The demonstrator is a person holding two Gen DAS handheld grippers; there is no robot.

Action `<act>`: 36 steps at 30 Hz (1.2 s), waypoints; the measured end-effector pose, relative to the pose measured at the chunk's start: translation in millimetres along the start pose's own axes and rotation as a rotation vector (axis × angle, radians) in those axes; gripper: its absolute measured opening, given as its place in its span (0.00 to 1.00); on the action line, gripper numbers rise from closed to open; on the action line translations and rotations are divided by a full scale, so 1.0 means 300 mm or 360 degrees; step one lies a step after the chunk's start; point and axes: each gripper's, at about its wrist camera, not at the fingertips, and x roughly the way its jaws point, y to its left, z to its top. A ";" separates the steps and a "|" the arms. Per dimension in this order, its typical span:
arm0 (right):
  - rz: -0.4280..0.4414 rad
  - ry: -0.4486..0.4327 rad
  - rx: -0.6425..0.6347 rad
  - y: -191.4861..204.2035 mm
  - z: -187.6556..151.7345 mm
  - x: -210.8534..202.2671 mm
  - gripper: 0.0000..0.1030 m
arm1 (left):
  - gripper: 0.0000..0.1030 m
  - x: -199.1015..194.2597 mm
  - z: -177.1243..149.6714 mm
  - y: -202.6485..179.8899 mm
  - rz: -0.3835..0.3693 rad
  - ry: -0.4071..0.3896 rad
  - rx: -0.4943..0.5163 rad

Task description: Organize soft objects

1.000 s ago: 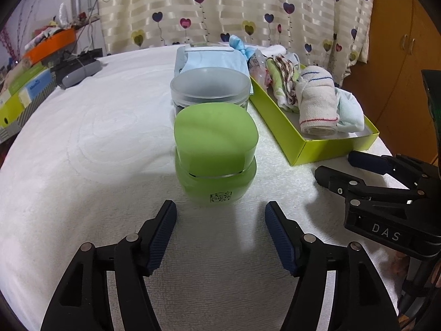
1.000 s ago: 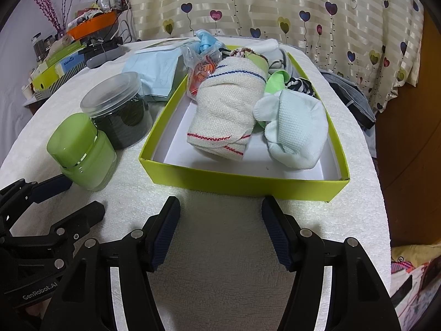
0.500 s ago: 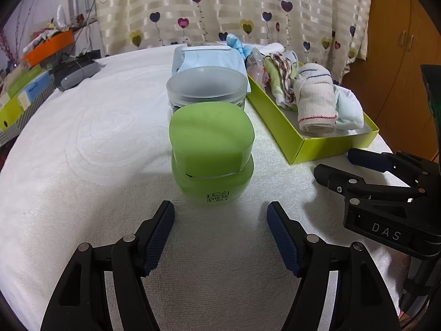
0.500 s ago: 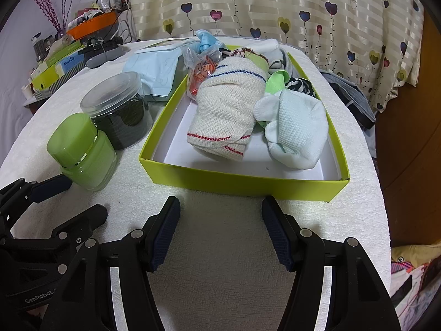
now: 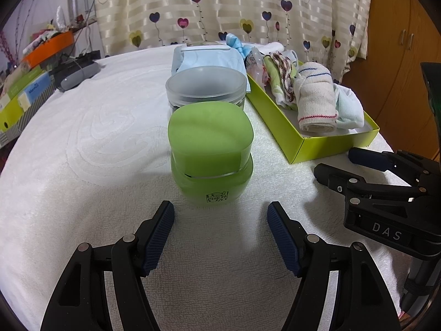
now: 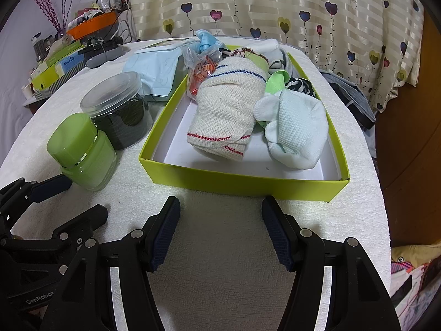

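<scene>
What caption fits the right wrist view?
Open right hand-held gripper faces a lime box holding a rolled towel and pale sock.

Bright overhead indoor light, soft shadows beneath objects, sharp focus, strong fisheye curvature, dark vignetted corners

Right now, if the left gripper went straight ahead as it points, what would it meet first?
The green jar, dead ahead of the open left gripper; the clear-lidded jar stands behind it.
</scene>
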 end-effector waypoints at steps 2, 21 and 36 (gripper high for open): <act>0.0000 0.0000 0.0000 0.000 0.000 0.000 0.61 | 0.68 0.000 0.000 0.000 -0.0001 0.0000 0.0000; 0.0000 0.0000 0.0000 0.000 0.000 -0.001 0.61 | 0.70 0.000 0.000 -0.004 0.0001 0.0000 -0.0001; 0.0000 0.0000 -0.0001 0.000 0.000 0.000 0.61 | 0.70 0.000 0.000 -0.005 0.0001 0.0001 -0.0001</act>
